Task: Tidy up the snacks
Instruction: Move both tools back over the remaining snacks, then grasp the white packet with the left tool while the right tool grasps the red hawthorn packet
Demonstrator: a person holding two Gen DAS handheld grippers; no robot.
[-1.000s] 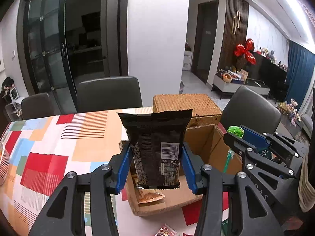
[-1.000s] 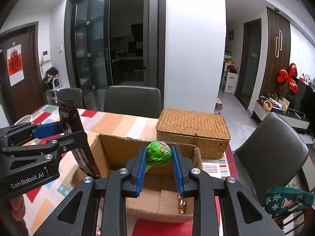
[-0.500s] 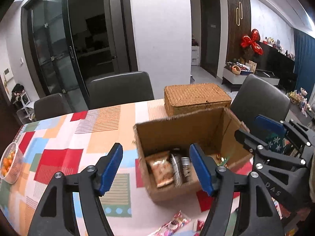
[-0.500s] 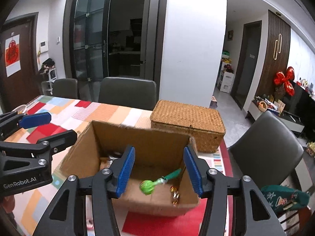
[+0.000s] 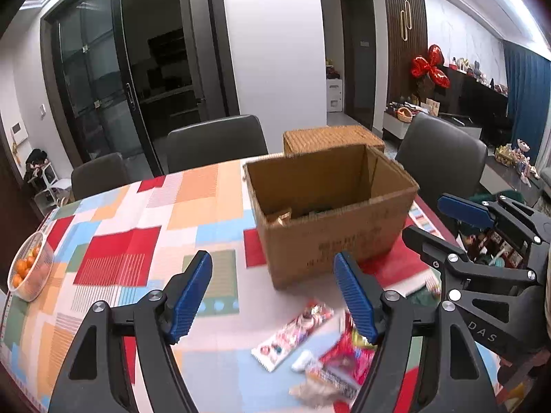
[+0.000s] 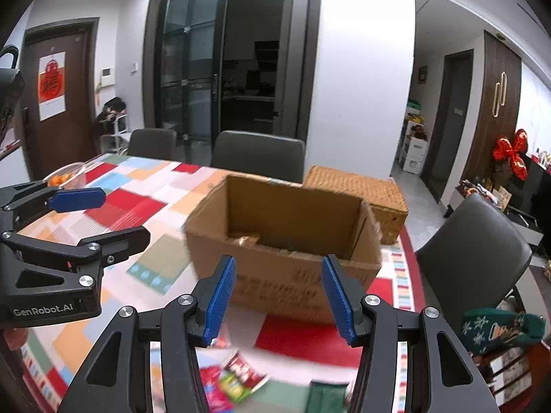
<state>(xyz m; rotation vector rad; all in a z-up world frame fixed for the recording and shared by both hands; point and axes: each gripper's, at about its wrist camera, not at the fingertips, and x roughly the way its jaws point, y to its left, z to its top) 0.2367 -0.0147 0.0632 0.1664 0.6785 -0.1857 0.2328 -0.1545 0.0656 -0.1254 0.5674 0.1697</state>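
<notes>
A patchwork-print tablecloth [image 5: 144, 227] carries an open cardboard box [image 5: 330, 227] with snack packets inside, ahead of both grippers. The left gripper [image 5: 275, 296] is opening, nothing between its blue pads; the right gripper [image 6: 279, 296] stands partly spread, empty. Loose snack packets [image 5: 296, 330] lie on the cloth below the fingers

One cardboard box [image 5: 330, 220], three chairs [image 5: 217, 144], one wicker basket [image 5: 330, 137].

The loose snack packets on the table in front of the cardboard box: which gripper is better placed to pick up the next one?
Probably the left gripper. Its jaws are opening and empty, and the pink-and-white packet lies just below them. The right gripper is also empty, but faces the cardboard box, with the packets blurred at its lower edge.
</notes>
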